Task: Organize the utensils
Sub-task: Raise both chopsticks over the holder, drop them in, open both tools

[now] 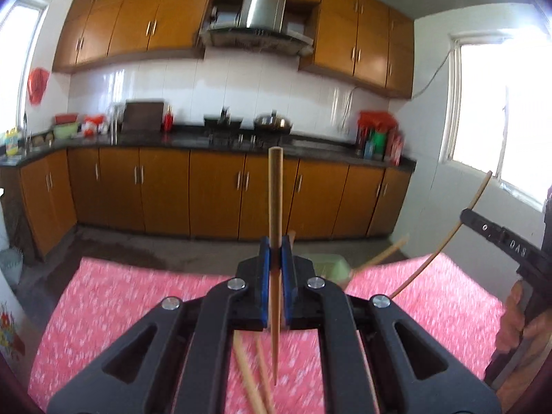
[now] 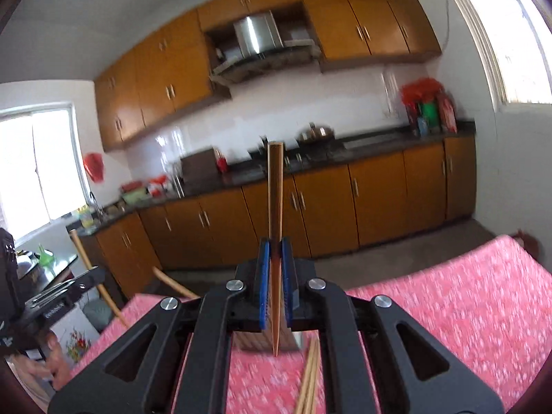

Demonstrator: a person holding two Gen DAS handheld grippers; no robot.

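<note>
Covering the counter (image 1: 120, 293): a pink flowered cloth. Hovering above it, left tool (image 1: 275, 245) clamping one upright chopstick (image 1: 275, 189), right tool (image 2: 275, 246) clamping another chopstick (image 2: 275, 189). Lying loose on the cloth below: spare chopsticks (image 2: 308, 383).

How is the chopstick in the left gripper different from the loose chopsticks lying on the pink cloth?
The held chopstick stands upright, clamped in the left gripper, whose jaws are shut on it; the loose chopsticks lie flat on the pink tablecloth, untouched. The held one looks sharp; the loose ones look blurred. The held one's thick end points up. All look like the same tan wood.
</note>
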